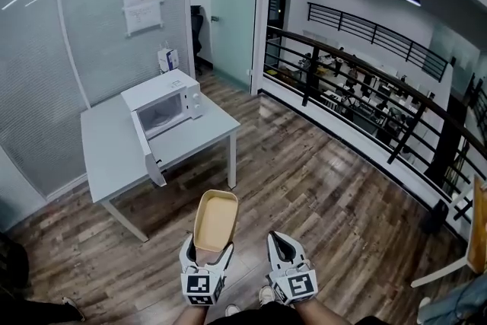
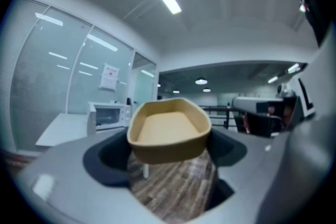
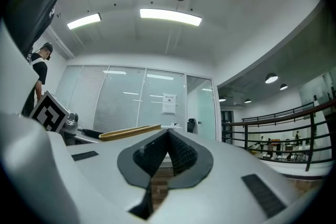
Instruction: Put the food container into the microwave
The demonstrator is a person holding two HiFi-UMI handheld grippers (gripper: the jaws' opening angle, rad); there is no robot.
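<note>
A tan, empty food container (image 1: 214, 219) is held out in front of me above the wooden floor, its near end clamped in my left gripper (image 1: 207, 255). In the left gripper view the container (image 2: 169, 130) fills the middle, with the jaws closed on its near rim. My right gripper (image 1: 283, 246) hangs beside it, shut with nothing in it; its jaws (image 3: 167, 136) meet at the tips. The white microwave (image 1: 162, 102) stands on a grey table (image 1: 106, 150) ahead to the left, with its door (image 1: 148, 150) swung wide open toward me. The microwave (image 2: 109, 115) shows small beyond the container.
The table stands against a frosted glass wall (image 1: 91, 19). A black railing (image 1: 358, 95) runs along the right over a lower floor. A person (image 3: 38, 73) stands at the far left of the right gripper view. Wooden floor (image 1: 319, 186) lies between me and the table.
</note>
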